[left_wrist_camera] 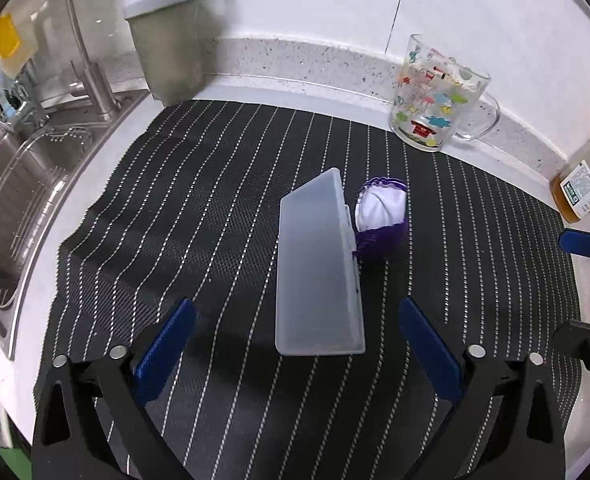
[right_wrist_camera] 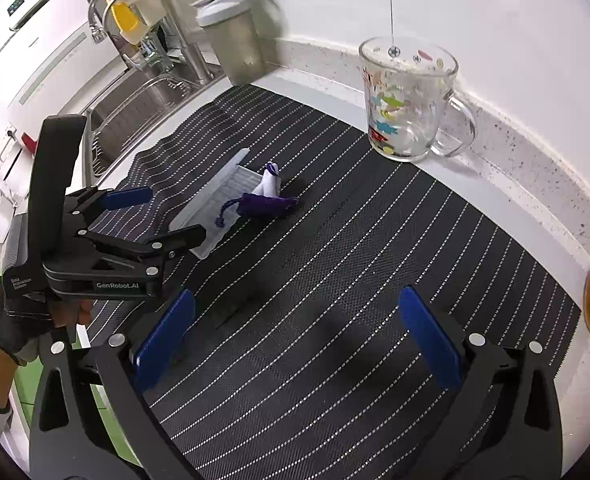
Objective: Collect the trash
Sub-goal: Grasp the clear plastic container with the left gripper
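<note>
While the left wrist view looks steeply down, the left gripper (left_wrist_camera: pixel 297 340) hangs above a striped black mat (left_wrist_camera: pixel 175 208) on the counter (left_wrist_camera: pixel 255 88), its jaws spread wide and gripping nothing. A translucent plastic case (left_wrist_camera: pixel 319 268) lies between and just ahead of the blue pads. A purple-and-white crumpled wrapper (left_wrist_camera: pixel 381 214), likely the trash, touches the case's far right edge. A lidded grey bin (left_wrist_camera: pixel 167 40) stands at the back beside the sink (left_wrist_camera: pixel 27 184).

Seen from the right wrist view, the right gripper (right_wrist_camera: pixel 297 336) also hovers with jaws released over bare mat, well apart from the wrapper (right_wrist_camera: pixel 265 200). A printed glass mug (right_wrist_camera: pixel 409 100) stands near the wall.

To do this well, I judge the left gripper should shift toward the wrapper, straddle it clear of the case, then close gently.
</note>
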{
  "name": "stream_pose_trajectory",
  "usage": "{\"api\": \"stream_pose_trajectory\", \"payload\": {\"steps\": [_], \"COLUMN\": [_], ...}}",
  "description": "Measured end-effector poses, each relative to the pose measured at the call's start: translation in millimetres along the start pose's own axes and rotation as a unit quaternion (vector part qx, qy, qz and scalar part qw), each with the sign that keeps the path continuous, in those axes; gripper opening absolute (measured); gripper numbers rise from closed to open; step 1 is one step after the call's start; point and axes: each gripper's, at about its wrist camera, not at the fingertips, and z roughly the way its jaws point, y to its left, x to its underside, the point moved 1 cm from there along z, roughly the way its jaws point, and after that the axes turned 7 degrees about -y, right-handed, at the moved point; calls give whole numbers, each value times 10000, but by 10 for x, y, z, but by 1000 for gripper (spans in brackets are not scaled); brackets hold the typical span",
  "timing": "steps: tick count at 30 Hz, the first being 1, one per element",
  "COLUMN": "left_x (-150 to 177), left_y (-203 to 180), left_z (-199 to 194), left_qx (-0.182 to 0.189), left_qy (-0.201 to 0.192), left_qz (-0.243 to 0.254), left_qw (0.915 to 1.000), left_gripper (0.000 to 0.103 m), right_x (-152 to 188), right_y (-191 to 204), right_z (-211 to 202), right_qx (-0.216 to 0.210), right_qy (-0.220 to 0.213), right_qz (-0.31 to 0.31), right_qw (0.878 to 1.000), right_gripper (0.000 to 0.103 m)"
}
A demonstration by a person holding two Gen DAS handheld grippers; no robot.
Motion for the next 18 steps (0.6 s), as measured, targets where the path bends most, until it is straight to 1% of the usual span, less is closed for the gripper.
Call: {"api": "stream_pose_trajectory", "payload": {"steps": [1,2,3,5,7,8,9,10,11,18], "left_x": [-8,-12,-18,-37,-57,-70,-87,-106,-134,-204], "left_y": [9,21,35,45,64,72,83,97,125,226], "left_z": [31,45,56,64,61,56,36,24,-2,-145], "left_qx": [8,3,23,23,54,101,88,72,100,9], "left_qy": [46,74,93,105,99,94,55,19,-2,-189], "left_qz": [15,20,17,38,38,43,62,68,42,52], "left_qw": [10000,10000,10000,9999,9999,9999,9999,9999,9999,9998], "left_gripper": [74,64,59,37,35,27,23,13,6,6], "right_x": [-8,-25,-39,-70,-104,-112,-127,-145,-161,-260], "right_y": [2,5,8,29,56,63,72,85,95,167], "right_z": [20,48,71,116,158,168,185,207,226,412], "right_qx": [-5,-11,-19,-35,-47,-49,-52,-59,-64,-72], "right_qy": [8,19,24,32,41,41,44,46,51,92], "right_qz": [6,11,11,0,-19,-24,-31,-37,-43,-94], "right_qw": [10000,10000,10000,10000,10000,10000,10000,10000,10000,9999], "right_gripper": [100,100,100,100,100,100,100,100,100,100]}}
